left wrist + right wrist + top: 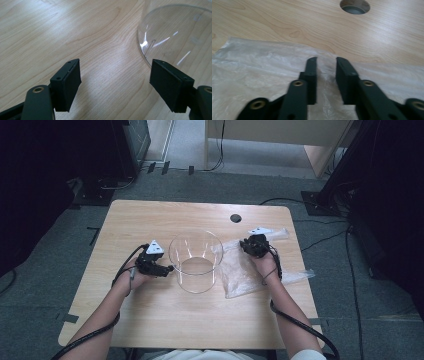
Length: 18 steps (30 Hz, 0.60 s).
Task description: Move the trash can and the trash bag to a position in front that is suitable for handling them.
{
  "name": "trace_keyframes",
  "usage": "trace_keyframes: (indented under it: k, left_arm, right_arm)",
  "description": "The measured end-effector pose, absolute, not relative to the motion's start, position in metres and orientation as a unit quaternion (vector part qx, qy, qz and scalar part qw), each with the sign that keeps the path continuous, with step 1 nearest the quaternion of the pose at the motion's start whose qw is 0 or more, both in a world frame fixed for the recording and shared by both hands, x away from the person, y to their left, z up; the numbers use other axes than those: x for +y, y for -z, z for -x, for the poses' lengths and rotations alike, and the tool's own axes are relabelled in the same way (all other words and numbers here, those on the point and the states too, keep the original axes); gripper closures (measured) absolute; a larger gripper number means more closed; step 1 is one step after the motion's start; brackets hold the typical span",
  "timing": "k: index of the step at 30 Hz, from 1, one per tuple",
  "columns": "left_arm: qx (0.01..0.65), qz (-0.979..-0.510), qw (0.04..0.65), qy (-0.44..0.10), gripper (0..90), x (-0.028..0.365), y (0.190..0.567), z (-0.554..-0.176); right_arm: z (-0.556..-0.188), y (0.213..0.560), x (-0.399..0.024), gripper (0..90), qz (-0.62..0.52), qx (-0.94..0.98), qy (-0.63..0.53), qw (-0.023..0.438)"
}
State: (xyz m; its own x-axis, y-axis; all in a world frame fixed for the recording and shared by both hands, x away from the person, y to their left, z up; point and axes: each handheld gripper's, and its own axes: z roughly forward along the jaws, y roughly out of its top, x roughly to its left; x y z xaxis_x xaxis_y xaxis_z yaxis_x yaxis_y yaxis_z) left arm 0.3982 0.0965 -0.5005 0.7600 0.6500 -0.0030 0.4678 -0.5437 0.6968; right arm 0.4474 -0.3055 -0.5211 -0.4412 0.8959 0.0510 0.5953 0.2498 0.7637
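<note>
Two hand-held grippers flank clear round plastic tub on worktop: left hand-held gripper wide open beside it, right hand-held gripper nearly closed over crinkled clear plastic bag, w/ a narrow gap left.

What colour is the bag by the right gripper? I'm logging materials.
Clear, slightly milky plastic bag; right gripper view shows it best.

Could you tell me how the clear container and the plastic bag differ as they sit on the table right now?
The clear container stands upright as a rigid, round, open-topped shape, while the plastic bag lies flat and crumpled on the table. The container is glass-clear; the bag looks cloudy and wrinkled. The container sits beside the left gripper, whose jaws stand wide apart; the bag lies under the right gripper, whose jaws are nearly together over it. Both are see-through.
</note>
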Motion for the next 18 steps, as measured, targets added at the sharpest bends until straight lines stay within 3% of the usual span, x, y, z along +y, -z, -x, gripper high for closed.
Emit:
trace_keyframes:
  k: [2, 8, 18]
  left_arm:
    - [0.322, -0.869, 0.353, -0.129, 24.4, 0.097, 0.500, -0.398]
    - [0.335, -0.860, 0.364, -0.128, 24.4, 0.100, 0.498, -0.401]
    - [0.331, -0.857, 0.375, -0.124, 24.4, 0.095, 0.499, -0.407]
  right_arm:
    - [-0.447, 0.521, -0.303, 89.8, -0.493, 0.762, -0.368, 0.204]
    - [-0.441, 0.516, -0.305, 90.0, -0.548, 0.734, -0.374, 0.145]
    - [-0.428, 0.498, -0.315, 90.0, -0.545, 0.735, -0.386, 0.114]
